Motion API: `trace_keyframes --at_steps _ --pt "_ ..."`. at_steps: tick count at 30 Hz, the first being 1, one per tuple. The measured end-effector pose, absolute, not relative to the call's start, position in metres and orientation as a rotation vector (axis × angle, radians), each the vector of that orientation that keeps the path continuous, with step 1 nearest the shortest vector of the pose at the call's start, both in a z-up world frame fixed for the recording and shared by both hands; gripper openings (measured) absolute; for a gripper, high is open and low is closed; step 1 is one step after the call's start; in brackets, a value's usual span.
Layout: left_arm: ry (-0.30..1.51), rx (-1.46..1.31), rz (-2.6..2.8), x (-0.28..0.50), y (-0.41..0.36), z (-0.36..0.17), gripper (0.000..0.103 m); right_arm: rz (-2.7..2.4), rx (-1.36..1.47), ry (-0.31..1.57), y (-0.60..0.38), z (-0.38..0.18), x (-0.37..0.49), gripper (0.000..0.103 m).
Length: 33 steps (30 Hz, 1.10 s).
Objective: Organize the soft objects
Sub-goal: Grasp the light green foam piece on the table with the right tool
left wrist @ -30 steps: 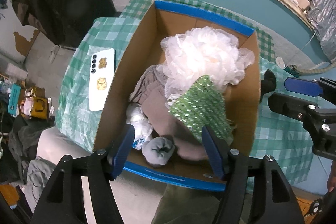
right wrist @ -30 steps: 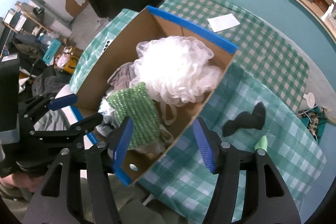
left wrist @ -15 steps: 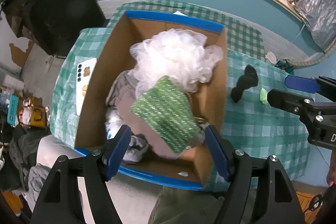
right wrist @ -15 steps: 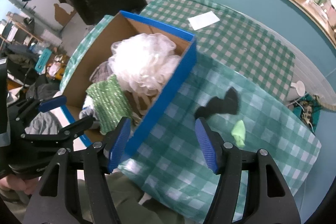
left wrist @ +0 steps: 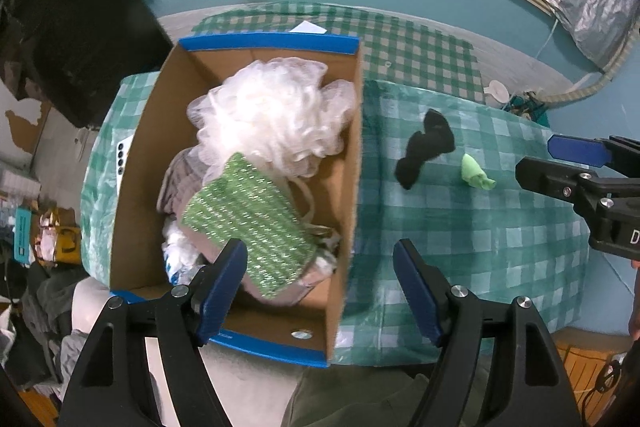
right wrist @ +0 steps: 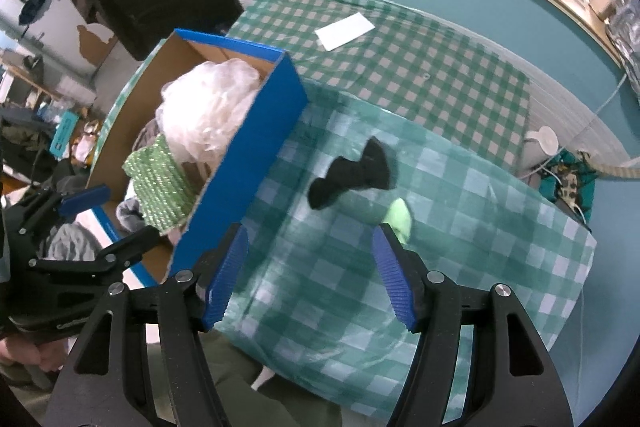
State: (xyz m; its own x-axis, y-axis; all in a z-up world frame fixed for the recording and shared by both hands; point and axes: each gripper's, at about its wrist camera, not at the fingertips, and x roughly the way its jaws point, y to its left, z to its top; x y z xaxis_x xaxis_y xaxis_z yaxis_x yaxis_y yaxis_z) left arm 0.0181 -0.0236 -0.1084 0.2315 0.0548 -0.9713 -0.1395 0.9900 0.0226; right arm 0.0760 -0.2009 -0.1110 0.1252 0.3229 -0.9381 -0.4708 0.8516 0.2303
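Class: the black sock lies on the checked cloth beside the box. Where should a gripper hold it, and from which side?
Grip the black sock at its narrow pinched middle, coming straight down from above. It lies flat, clear of the box and the small green piece, so the right gripper likely reaches it easiest.

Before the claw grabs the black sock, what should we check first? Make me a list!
1. Right gripper open and empty: ok.
2. Black sock lying free on the tablecloth, nothing on it: ok.
3. Green cloth apart from the sock: cannot tell; in the right wrist view they nearly meet.
4. Left gripper open, clear of the sock: ok.
5. Room in the box: not ok, already heaped with the white puff and green pad.
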Motion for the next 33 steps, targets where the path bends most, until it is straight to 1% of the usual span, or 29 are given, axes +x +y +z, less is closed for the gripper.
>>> trace_keyframes --at_steps 7,13,17,20,27,33 --pt "1.344 -0.053 0.099 0.028 -0.043 -0.115 0.078 0.541 -0.125 1.336 -0.225 -0.117 0.081 0.065" --pt "1.380 -0.020 0.082 0.036 -0.063 -0.133 0.079 0.515 -0.138 1.351 -0.241 -0.130 0.087 0.065" --pt "1.387 -0.004 0.071 0.040 -0.077 -0.141 0.079 0.508 -0.165 1.361 -0.245 -0.144 0.091 0.065" --pt "1.389 0.002 0.059 0.046 -0.087 -0.149 0.081 0.507 -0.189 1.376 -0.248 -0.157 0.094 0.065" --pt "1.416 -0.019 0.056 0.060 -0.101 -0.175 0.081 0.520 -0.235 1.412 -0.254 -0.190 0.101 0.065" --pt "1.444 -0.012 0.067 0.069 -0.106 -0.194 0.081 0.538 -0.222 1.440 -0.255 -0.211 0.108 0.065"
